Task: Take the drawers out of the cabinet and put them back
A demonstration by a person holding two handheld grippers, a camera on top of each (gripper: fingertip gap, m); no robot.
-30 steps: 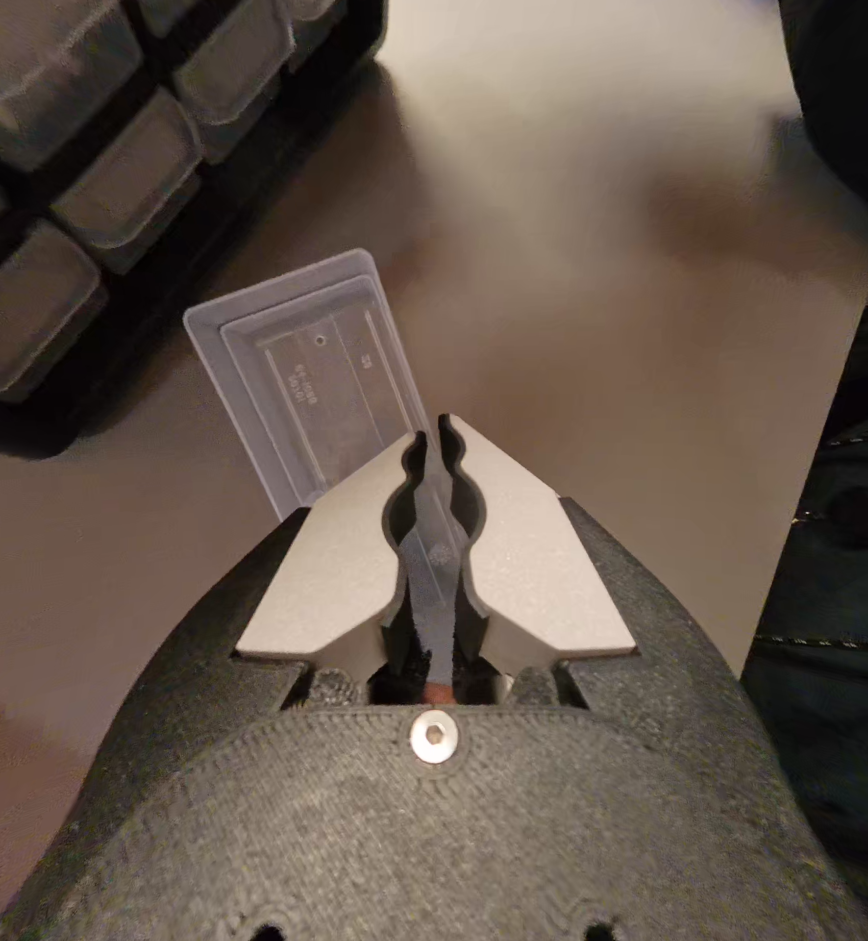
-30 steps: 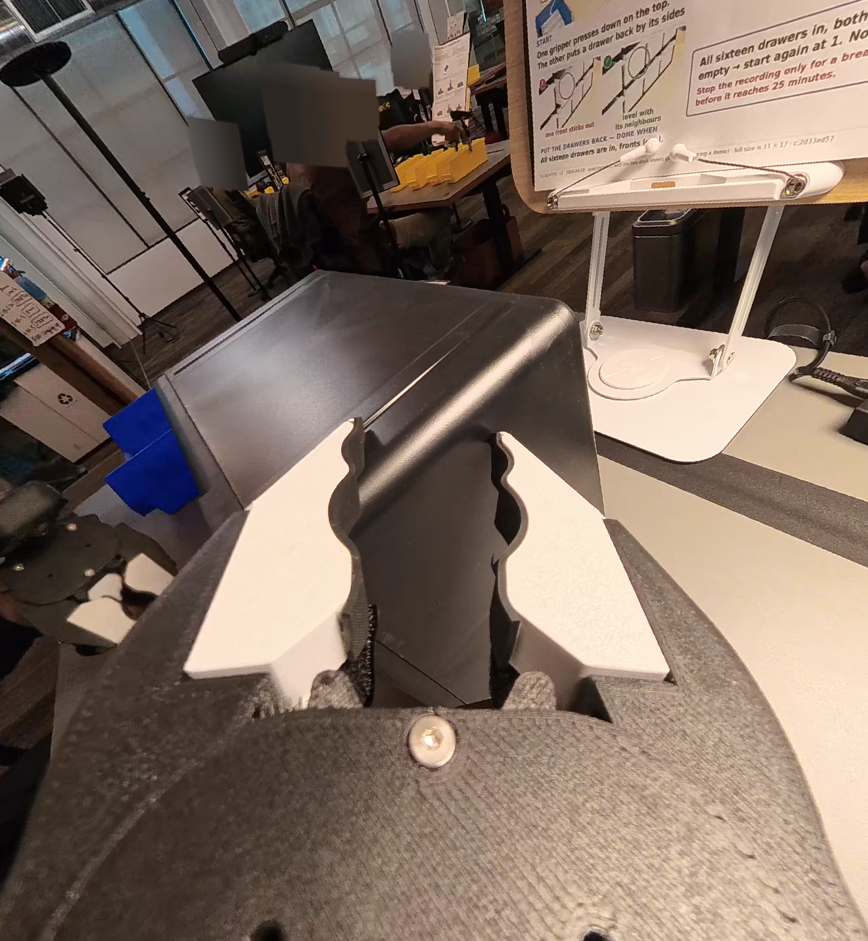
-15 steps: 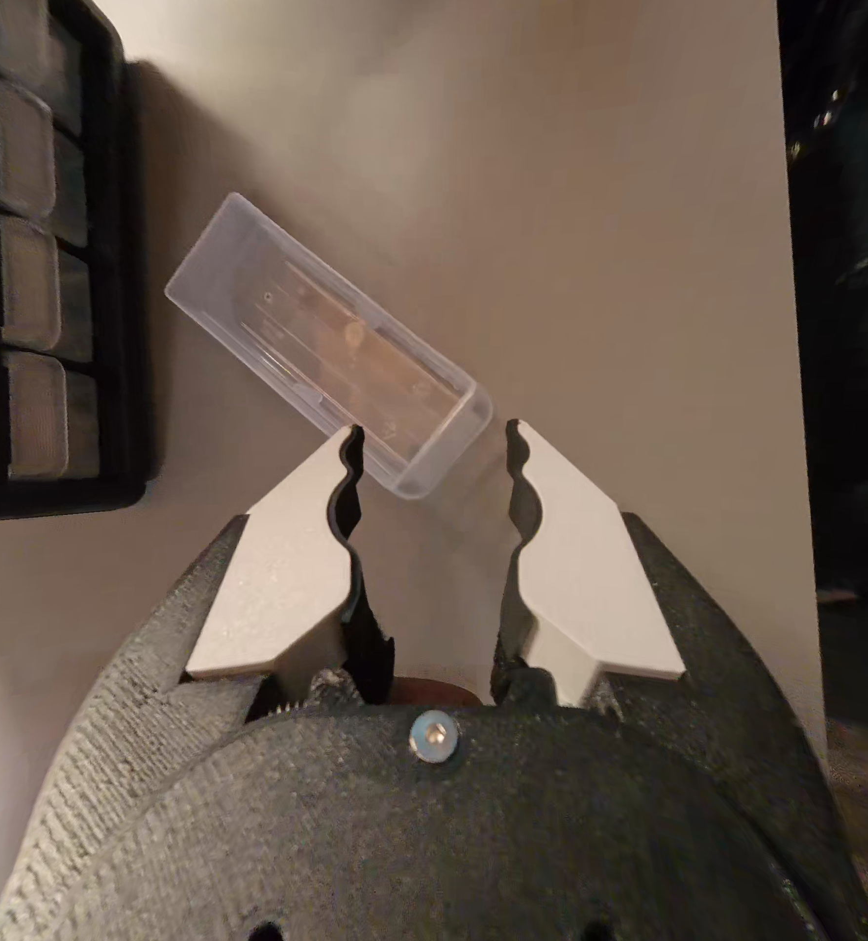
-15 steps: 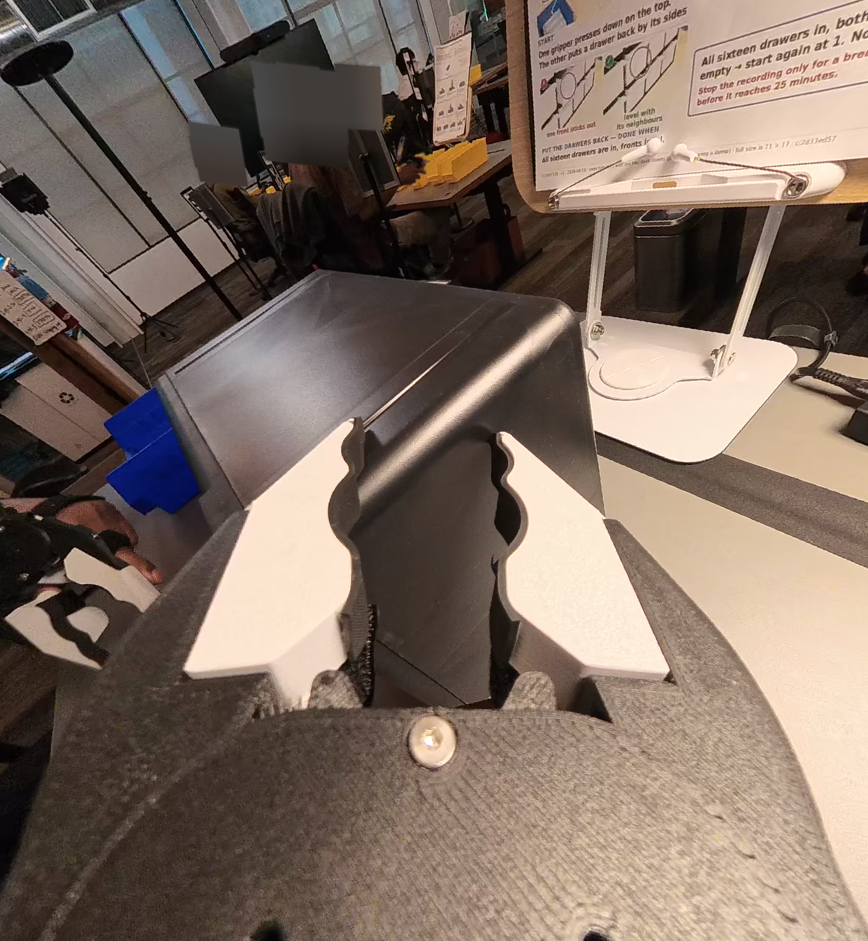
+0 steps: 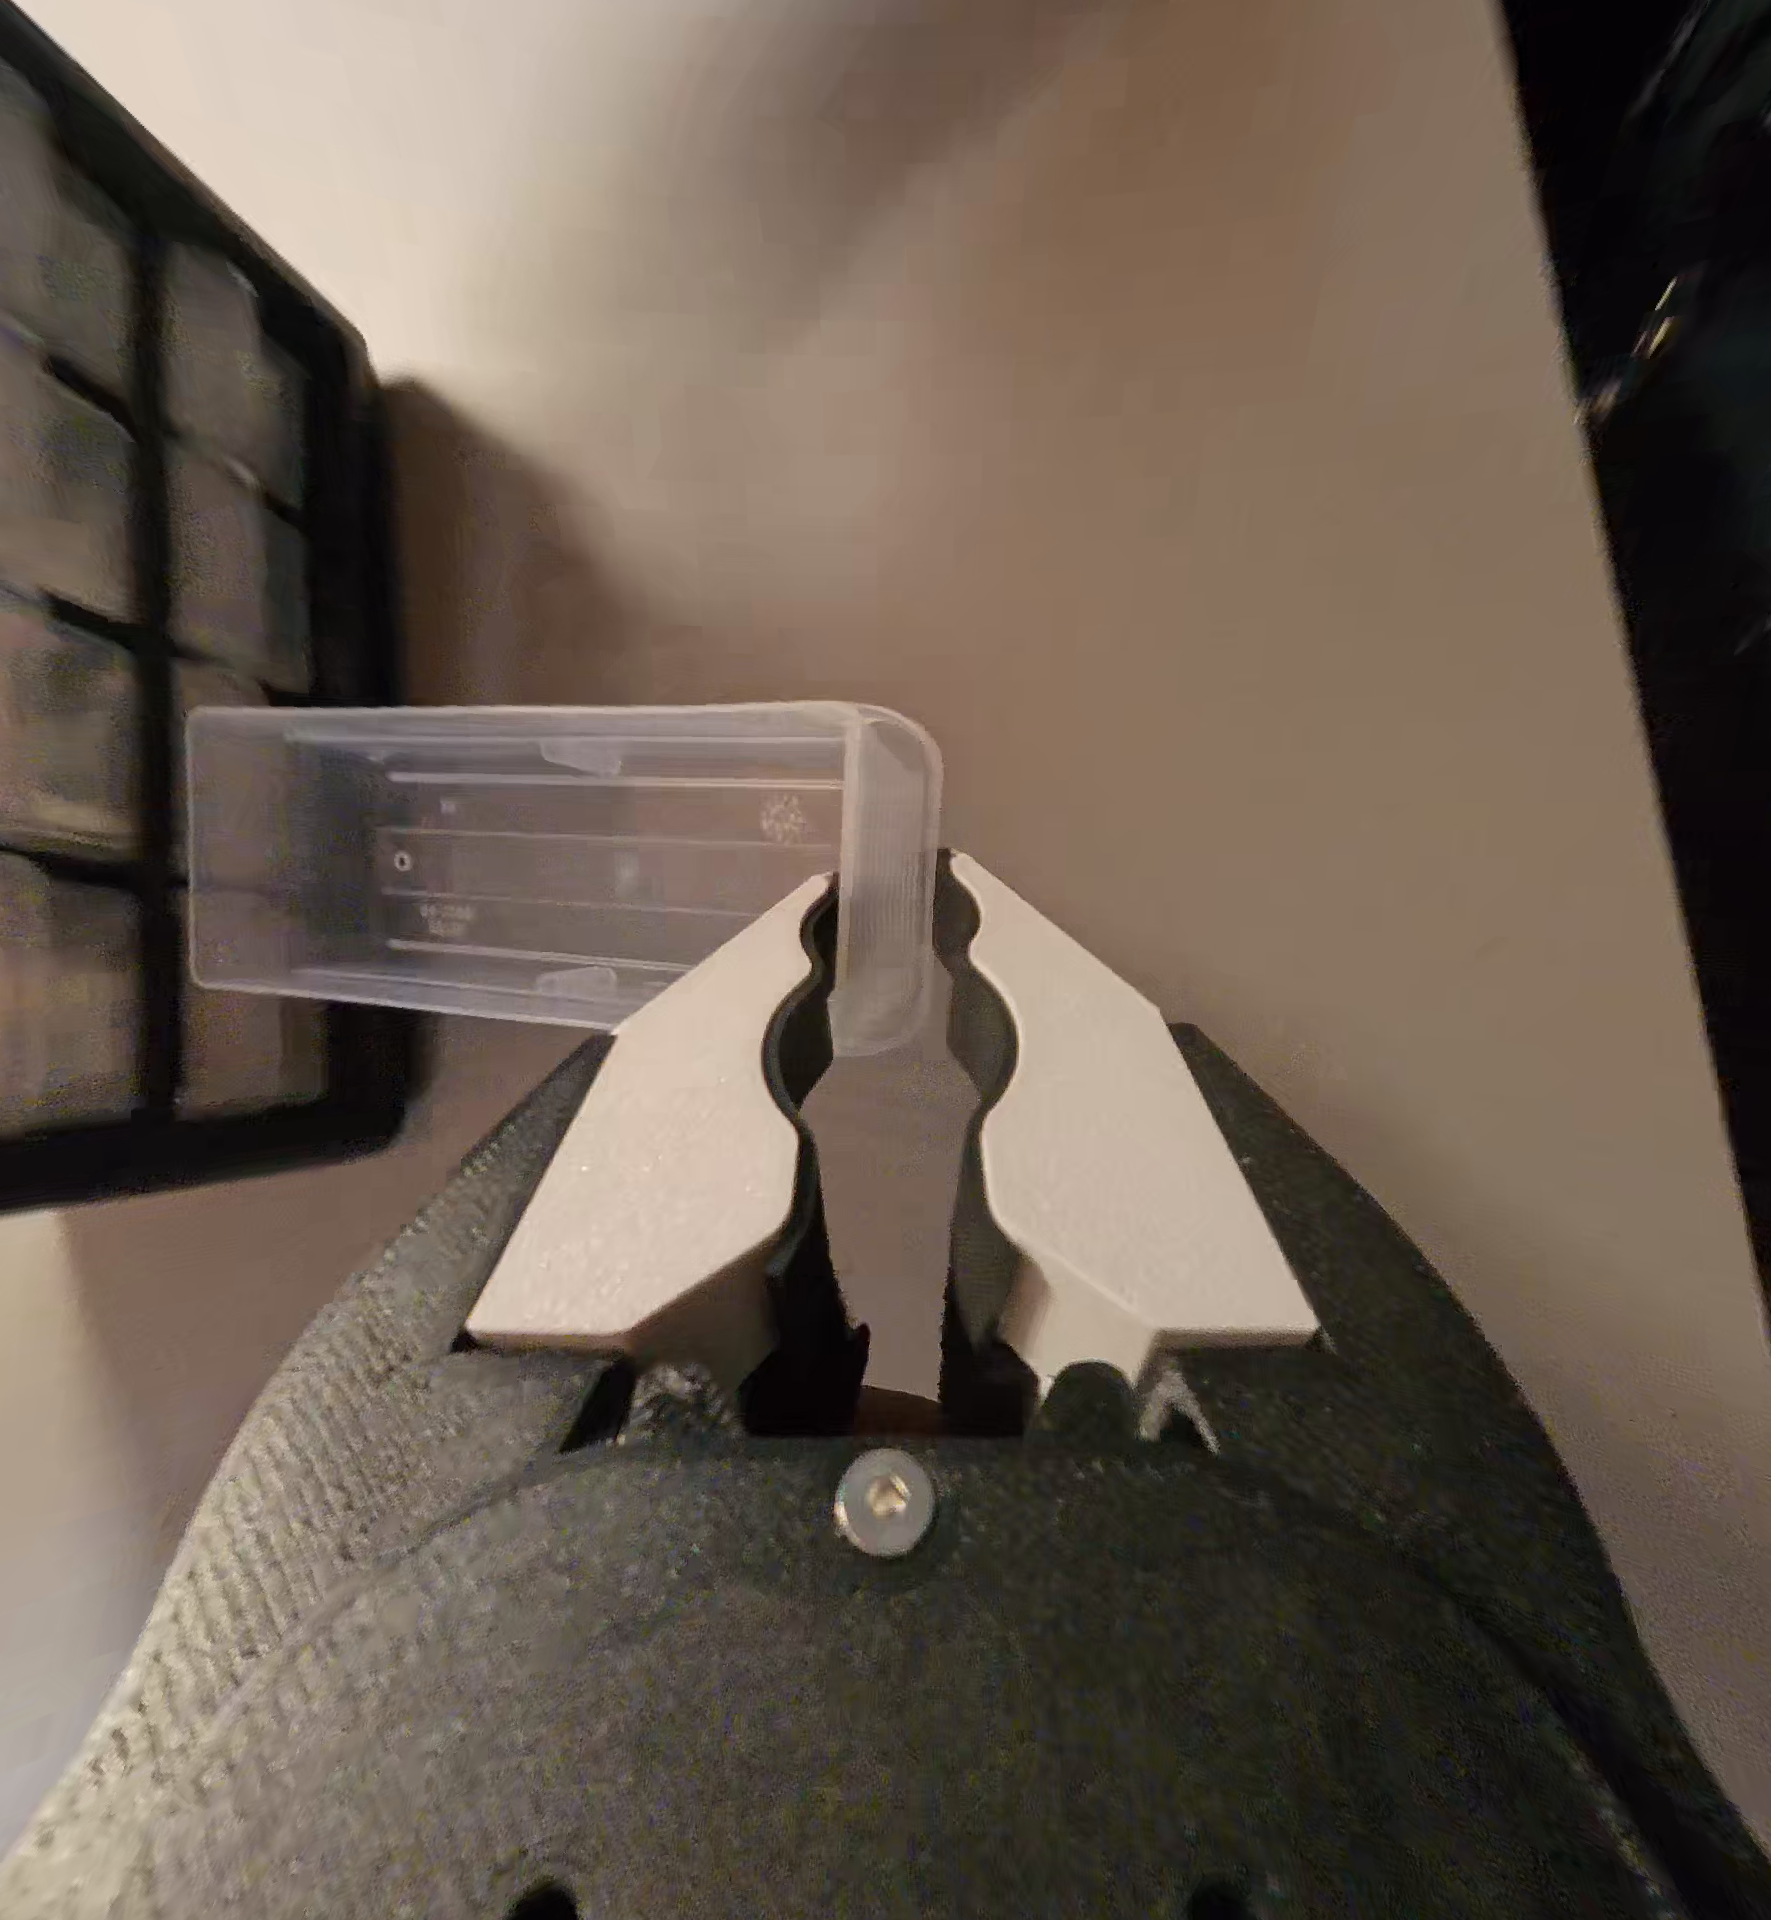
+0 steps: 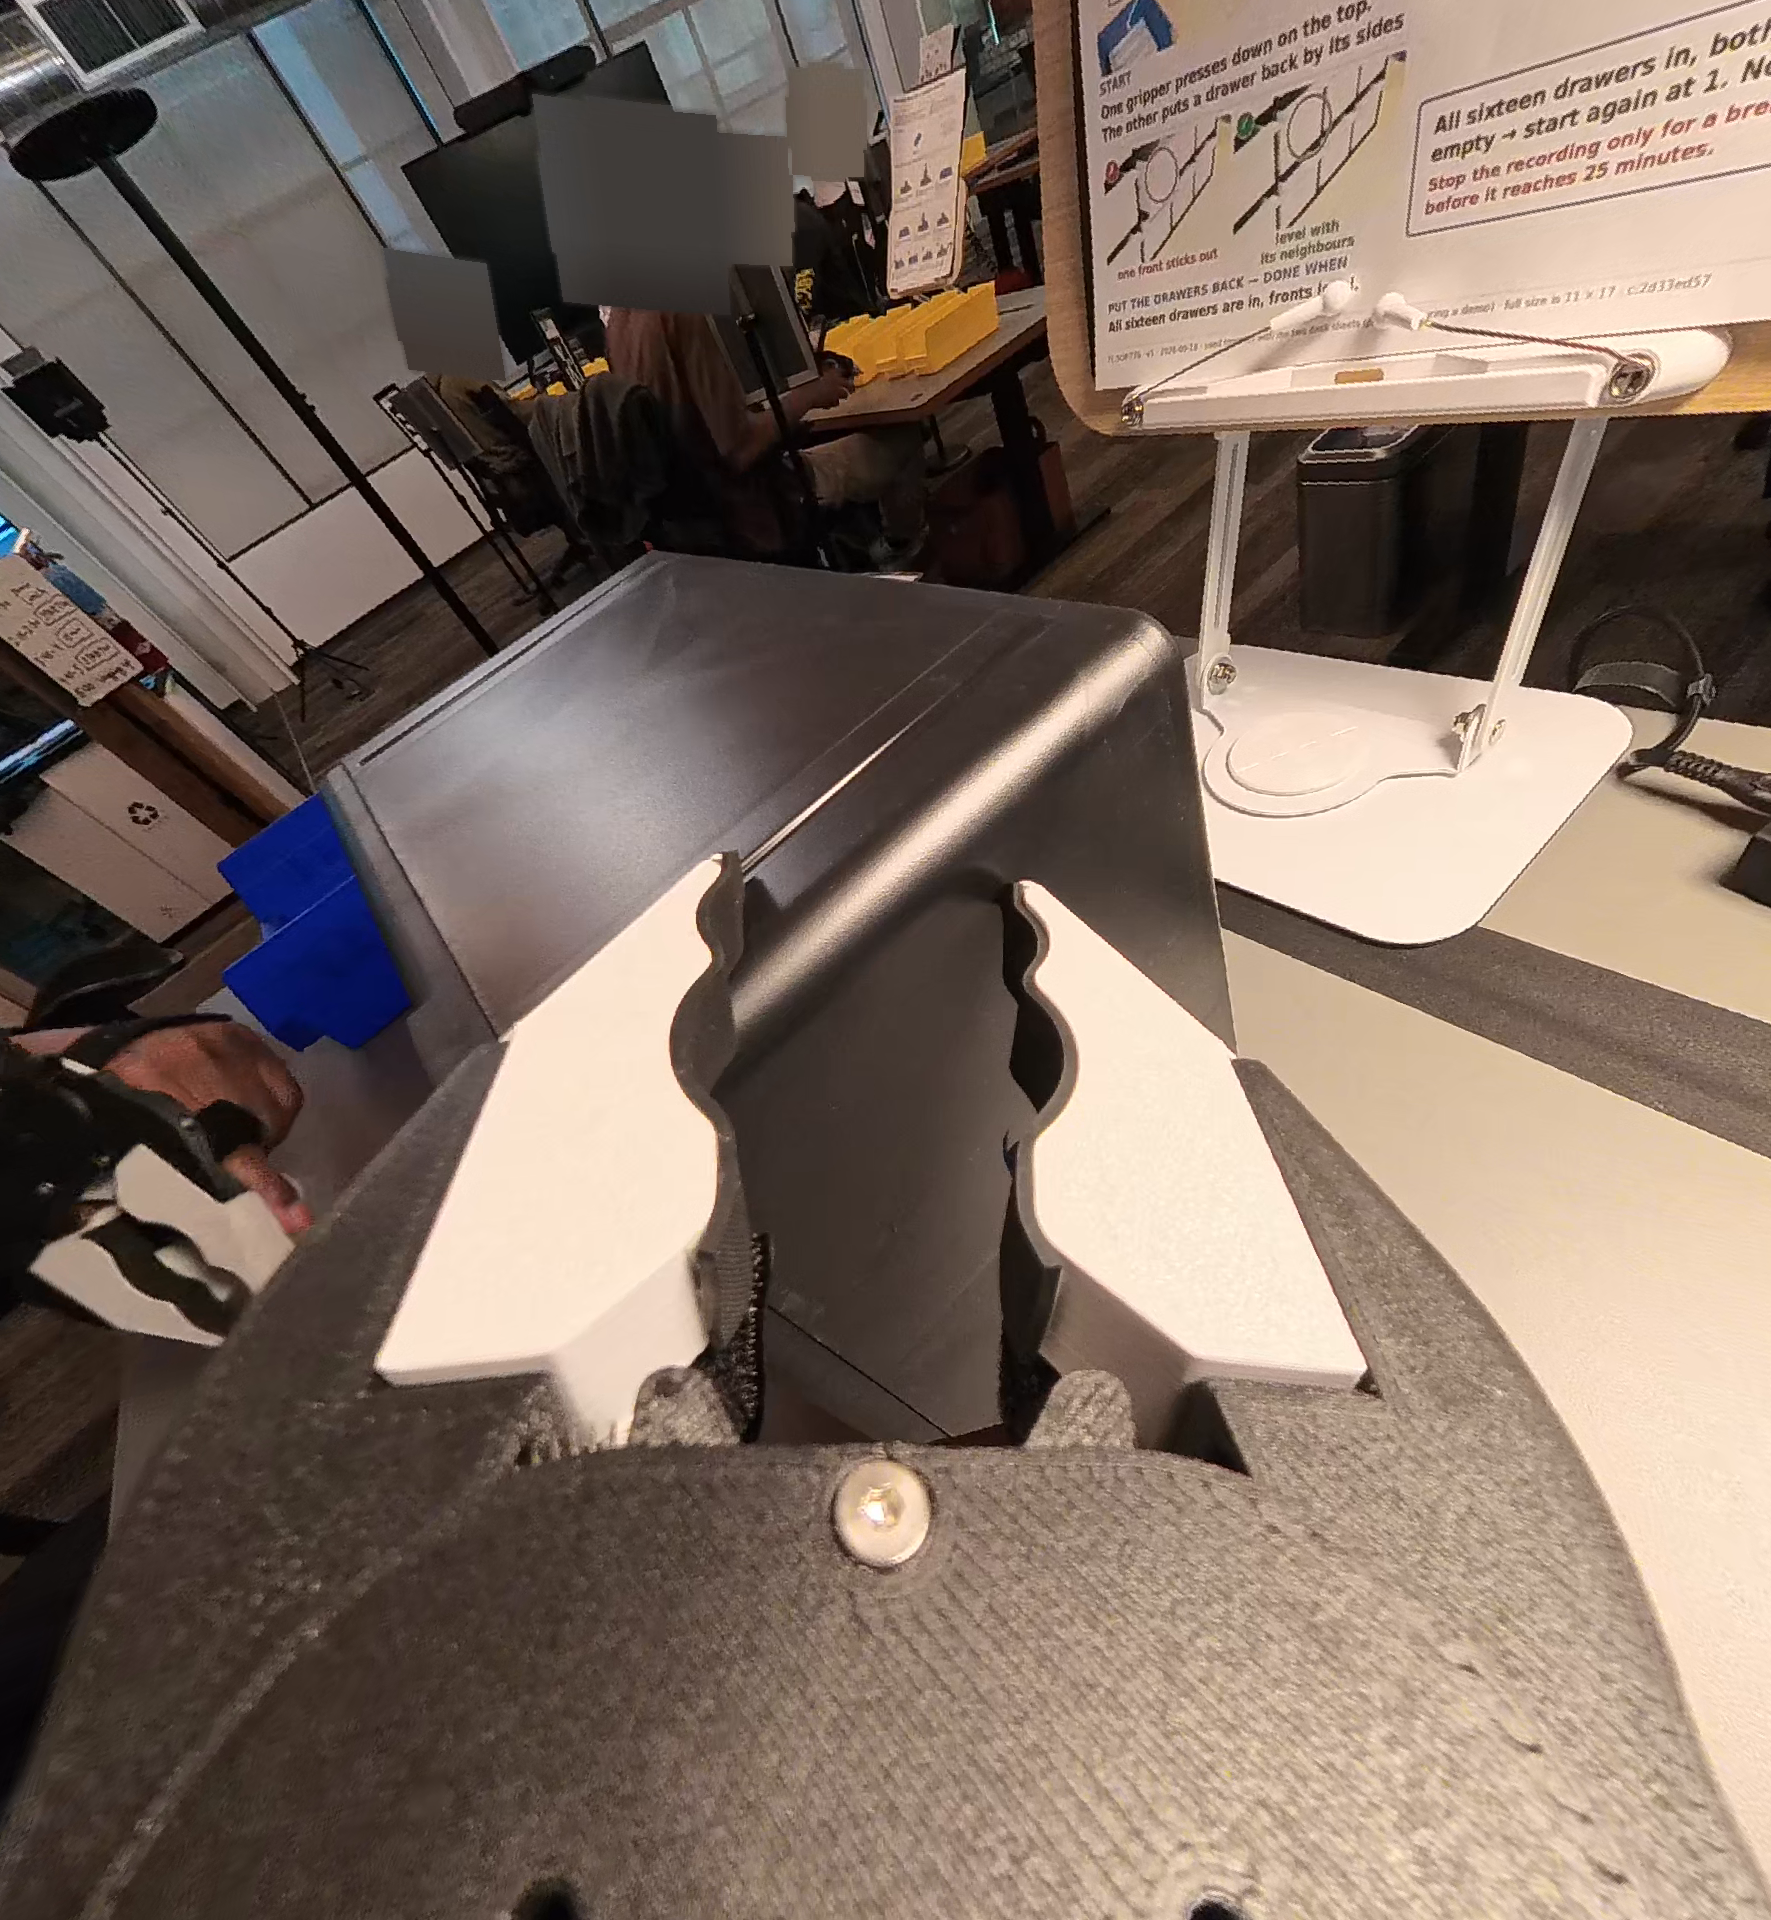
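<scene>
Beyond the claw, to its right, a white document stand (image 6: 1400,790) rests on the bench (image 6: 1587,1195) and carries a printed sheet (image 6: 1483,156). A black cable (image 6: 1691,769) lies farther right. Blue bins (image 6: 309,935) sit left of the claw. Yellow bins (image 6: 912,332) occupy a distant desk.

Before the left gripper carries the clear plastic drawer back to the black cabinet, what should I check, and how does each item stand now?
1. Left gripper on the clear plastic drawer: ok, both fingers bracket its front lip.
2. Grip firmness: cannot tell; a sliver of gap seems to show by the right finger.
3. Drawer level: ok, its long side runs straight towards the black cabinet.
4. Free slot for it: cannot tell; the visible slots look filled, blurred.
5. Right gripper steadying the cabinet top: cannot tell; jaws open over its edge, contact unclear.
</scene>
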